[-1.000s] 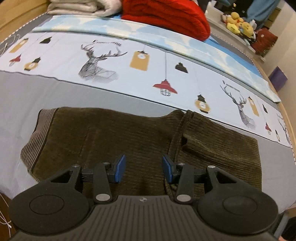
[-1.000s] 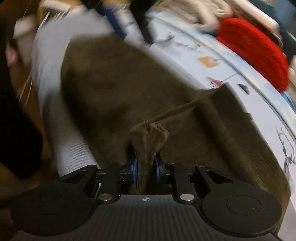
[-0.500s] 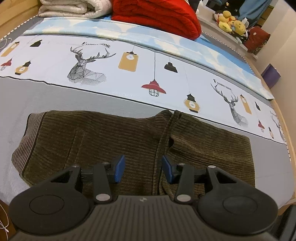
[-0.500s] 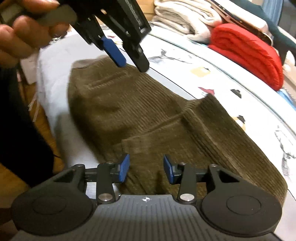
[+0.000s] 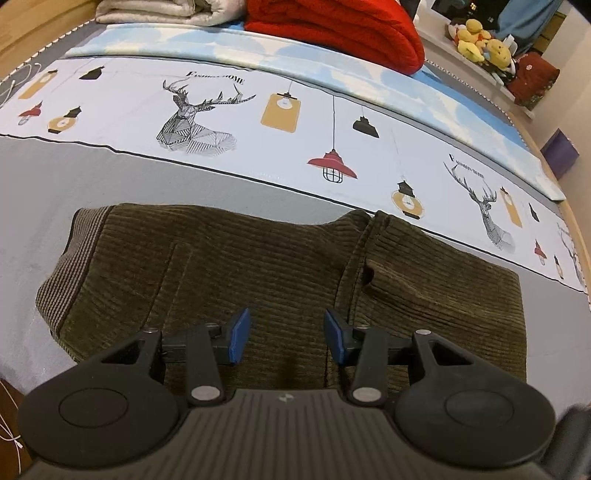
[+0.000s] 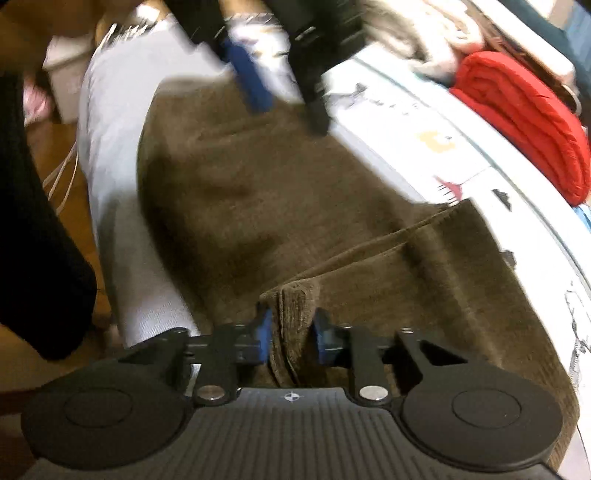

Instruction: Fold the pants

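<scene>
My left tool (image 5: 282, 338) hung over the pants (image 5: 258, 280) with its blue pads (image 5: 239, 334) well apart and nothing between them; it gripped nothing. The pants, brown corduroy, lay folded on the grey part of the bed (image 5: 110, 177), just this side of the white sheet (image 5: 258, 140) printed with deer and lamps. The striped waistband (image 5: 74, 266) sat at the pants' left end in the left view, and a folded-over layer covered the pants' right half with a raised edge running across near the middle.

My right tool (image 6: 290, 334) had just been closing and its pads pinched a bunched fold of the pants (image 6: 291, 321) at the near edge of the garment; the cloth stood up between the pads. The right view was motion-blurred. In it, the left tool (image 6: 280, 85) showed above the far end of the pants, pads apart, not touching cloth that I could tell.

Beyond the pants, past the printed sheet, lay a light blue sheet (image 5: 369, 77), then a red blanket (image 5: 343, 29) and a pale folded blanket (image 5: 159, 9) beside it. Yellow soft toys (image 5: 480, 40) sat on a shelf beyond the far right corner of the bed. A dark sleeve (image 6: 33, 240) showed left of the pants in the right view.
</scene>
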The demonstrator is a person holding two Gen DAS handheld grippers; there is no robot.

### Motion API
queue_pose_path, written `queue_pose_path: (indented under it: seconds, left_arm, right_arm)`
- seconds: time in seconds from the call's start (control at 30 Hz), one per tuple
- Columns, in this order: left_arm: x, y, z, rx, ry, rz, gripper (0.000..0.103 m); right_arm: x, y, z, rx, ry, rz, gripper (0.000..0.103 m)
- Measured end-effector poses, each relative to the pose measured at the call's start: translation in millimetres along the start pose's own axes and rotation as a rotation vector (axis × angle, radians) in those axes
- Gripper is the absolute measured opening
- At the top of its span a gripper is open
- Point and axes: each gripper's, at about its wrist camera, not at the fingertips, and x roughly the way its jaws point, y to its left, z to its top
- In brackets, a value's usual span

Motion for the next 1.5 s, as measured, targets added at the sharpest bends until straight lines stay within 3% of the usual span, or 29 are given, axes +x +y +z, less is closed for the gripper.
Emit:
queue_pose_path:
  seconds: [0.13,0.2,0.27,0.33,0.43,0.53,0.6,0.67,0.73,0.83,0.9,0.97,1.0,1.07,1.17,1.2,1.27,1.3,1.33,1.4,1.5]
  left_arm:
    - [-0.8,-6.3,2.0,0.012,-0.006,-0.016,0.049]
    - [0.9,-13.1,3.5,0.023,-0.004,-0.023,0.049]
    - [2.9,-19.8,4.4,0.027,-0.001,-0.032,0.049]
    - [5.0,-26.8,3.6,0.037,0.002,-0.041,0.049]
    - [9.9,-40.4,3.1,0.072,0.008,-0.068,0.049]
    - [16.5,-52.9,5.8,0.103,0.029,-0.110,0.049]
    - [23.5,-64.5,15.4,0.165,0.075,-0.159,0.049]
    - [28.4,-76.7,28.7,0.267,0.070,-0.193,0.049]
    - [38.4,-86.2,39.6,0.371,0.046,-0.198,0.058]
    - [70.6,-87.7,43.4,0.389,0.111,-0.213,0.060]
    - [88.3,-93.9,45.3,0.409,0.140,-0.180,0.060]
    - [100.5,-102.1,48.0,0.444,0.132,-0.169,0.061]
    - [106.7,-102.8,49.5,0.453,0.137,-0.170,0.065]
    - [123.8,-102.2,52.4,0.462,0.169,-0.148,0.069]
    - [140.5,-103.1,54.1,0.480,0.186,-0.125,0.067]
    - [143.3,-103.4,55.1,0.488,0.179,-0.123,0.064]
    - [146.8,-104.0,58.6,0.488,0.186,-0.152,0.039]
    - [147.8,-103.9,60.1,0.485,0.194,-0.165,0.030]
    - [146.7,-104.4,61.0,0.492,0.189,-0.172,0.023]
    - [139.0,-106.6,65.2,0.499,0.166,-0.190,0.019]
    - [121.4,-109.4,75.9,0.473,0.079,-0.244,0.019]
  right_arm:
    - [-36.8,-2.7,-4.1,-0.062,-0.069,0.074,0.020]
    - [-31.3,1.6,-16.7,-0.069,-0.015,0.103,0.023]
    - [-20.9,9.8,-28.7,-0.104,0.031,0.048,0.030]
    - [-25.9,6.3,-31.6,-0.079,0.020,0.040,0.033]
    - [-63.0,-25.8,-29.7,0.088,-0.077,0.080,0.044]
    - [-103.5,-70.3,-38.0,0.253,-0.142,0.028,0.053]
    - [-128.5,-105.4,-49.7,0.345,-0.130,-0.037,0.056]
    - [-149.2,-141.4,-63.1,0.418,-0.110,-0.105,0.066]
    - [-158.6,-174.0,-77.0,0.474,-0.080,-0.163,0.080]
    - [-150.2,-215.2,-101.9,0.603,-0.024,-0.206,0.082]
    - [-131.7,-237.3,-124.1,0.772,-0.020,-0.180,0.082]
    - [-104.5,-257.2,-142.6,0.946,0.064,-0.073,0.080]
    - [-93.8,-263.4,-145.5,0.975,0.076,-0.046,0.078]
    - [-79.3,-270.5,-143.7,0.980,0.068,-0.060,0.079]
    - [-57.0,-278.7,-149.5,1.018,0.129,-0.030,0.080]
    - [-51.2,-279.3,-153.1,1.035,0.156,-0.030,0.080]
    - [-38.2,-283.7,-157.1,1.062,0.188,-0.032,0.079]
    - [-33.0,-286.4,-158.0,1.070,0.194,-0.022,0.075]
    - [-31.3,-287.1,-158.9,1.074,0.192,-0.006,0.047]
    - [-36.2,-290.0,-156.7,1.067,0.169,0.035,0.016]
    - [-65.7,-300.9,-150.5,1.083,0.040,0.034,0.014]
